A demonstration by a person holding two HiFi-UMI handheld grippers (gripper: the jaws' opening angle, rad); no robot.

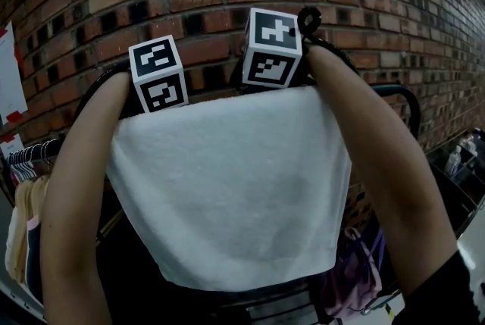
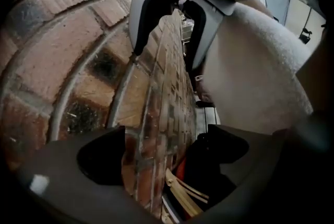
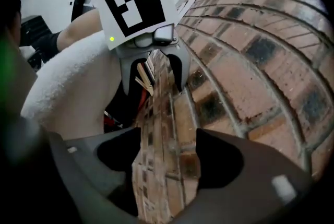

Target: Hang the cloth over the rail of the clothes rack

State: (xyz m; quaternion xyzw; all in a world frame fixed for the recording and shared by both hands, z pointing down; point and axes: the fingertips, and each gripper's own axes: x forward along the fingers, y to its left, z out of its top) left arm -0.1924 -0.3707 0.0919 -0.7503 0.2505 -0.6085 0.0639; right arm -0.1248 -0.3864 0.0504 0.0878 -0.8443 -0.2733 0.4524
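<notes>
- I am reaching both bare forearms forward, my left arm point(image 1: 79, 187) and my right arm point(image 1: 390, 164) flanking the cloth point(image 1: 227, 187).
- I am tilting my left gripper point(image 2: 162, 152) down past the rail point(image 1: 400, 92). Its jaws are standing wide apart and gripping nothing, with only the brick wall point(image 2: 62, 35) showing between them.
- I am angling my right gripper point(image 3: 167, 157) down the same way, released and empty, facing the left one.
- The cloth is lying to the inner side of each gripper, outside the jaws.
- The cloth is white and fluffy, draping over the black rail. Its fold is running along the rail's top edge just below both grippers, and its near flap is hanging flat and smooth towards me.
</notes>
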